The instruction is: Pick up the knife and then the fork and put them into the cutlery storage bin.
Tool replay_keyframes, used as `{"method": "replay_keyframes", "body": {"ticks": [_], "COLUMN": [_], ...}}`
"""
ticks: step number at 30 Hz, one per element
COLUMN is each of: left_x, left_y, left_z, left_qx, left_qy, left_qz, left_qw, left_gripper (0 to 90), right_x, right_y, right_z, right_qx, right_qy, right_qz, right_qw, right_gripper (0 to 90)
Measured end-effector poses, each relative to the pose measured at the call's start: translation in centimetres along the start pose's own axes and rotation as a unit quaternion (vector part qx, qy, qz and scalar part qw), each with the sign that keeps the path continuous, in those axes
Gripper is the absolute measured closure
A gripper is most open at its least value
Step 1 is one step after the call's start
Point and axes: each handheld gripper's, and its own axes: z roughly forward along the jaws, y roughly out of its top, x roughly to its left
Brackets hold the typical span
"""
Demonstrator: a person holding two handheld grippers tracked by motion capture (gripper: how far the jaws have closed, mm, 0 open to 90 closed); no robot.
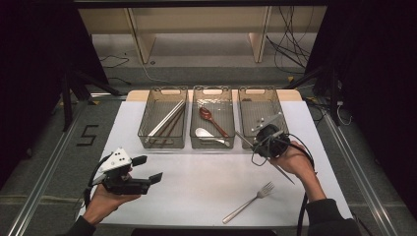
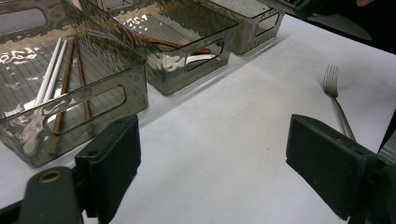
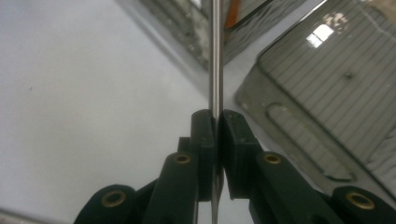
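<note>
My right gripper [image 1: 259,142] [image 3: 216,116] is shut on a metal table knife [image 1: 284,173] [image 3: 215,56], held above the table just in front of the right-hand bin [image 1: 260,114]. The handle points toward the bins and the blade trails back over the hand; the blade [image 2: 348,26] also shows in the left gripper view. A metal fork [image 1: 248,201] [image 2: 335,95] lies on the white table near the front edge. Low over the table's left front, my left gripper [image 1: 147,169] [image 2: 212,163] is open with nothing between its jaws.
Three smoky clear bins stand in a row at the back. The left bin [image 1: 163,123] [image 2: 70,100] holds white and brown chopsticks, the middle bin [image 1: 212,123] [image 2: 187,56] a brown spoon and a white one. The white mat [image 1: 196,177] covers the table.
</note>
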Motion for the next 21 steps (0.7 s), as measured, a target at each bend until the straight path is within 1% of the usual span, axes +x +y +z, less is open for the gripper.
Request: {"method": "replay_keyframes", "body": {"ticks": [4,6,7,11,14,21], "left_x": [0.0,0.0,0.1,0.1,0.1,0.1], "left_y": [0.0,0.0,0.0,0.0,0.0,0.0], "left_z": [0.0,-0.1,-0.1,-0.1,-0.1,-0.1], "left_qx": [-0.004,-0.006,-0.006,-0.010,-0.011,-0.011], "left_qy": [0.000,0.000,-0.001,0.000,0.000,-0.001], "left_qz": [-0.003,-0.004,-0.004,-0.008,-0.008,-0.008], "left_qw": [1.0000,1.0000,1.0000,0.9999,0.9999,0.9999], "left_gripper": [17.3,17.3,17.2,17.2,17.2,17.1], "right_x": [-1.4,-2.0,-2.4,-3.3,-3.8,-5.3], "right_y": [1.1,1.5,1.8,2.6,3.1,4.1], "right_z": [-0.1,-0.2,-0.3,-0.3,-0.4,-0.4], "right_qx": [-0.011,-0.015,-0.015,-0.017,-0.020,-0.024], "right_qy": [-0.015,-0.021,-0.024,-0.034,-0.034,-0.041], "right_qz": [0.012,0.023,0.032,0.043,0.052,0.073], "right_qw": [0.9998,0.9994,0.9991,0.9983,0.9979,0.9962], "right_gripper": [84.3,84.3,84.3,84.3,84.3,84.3]}}
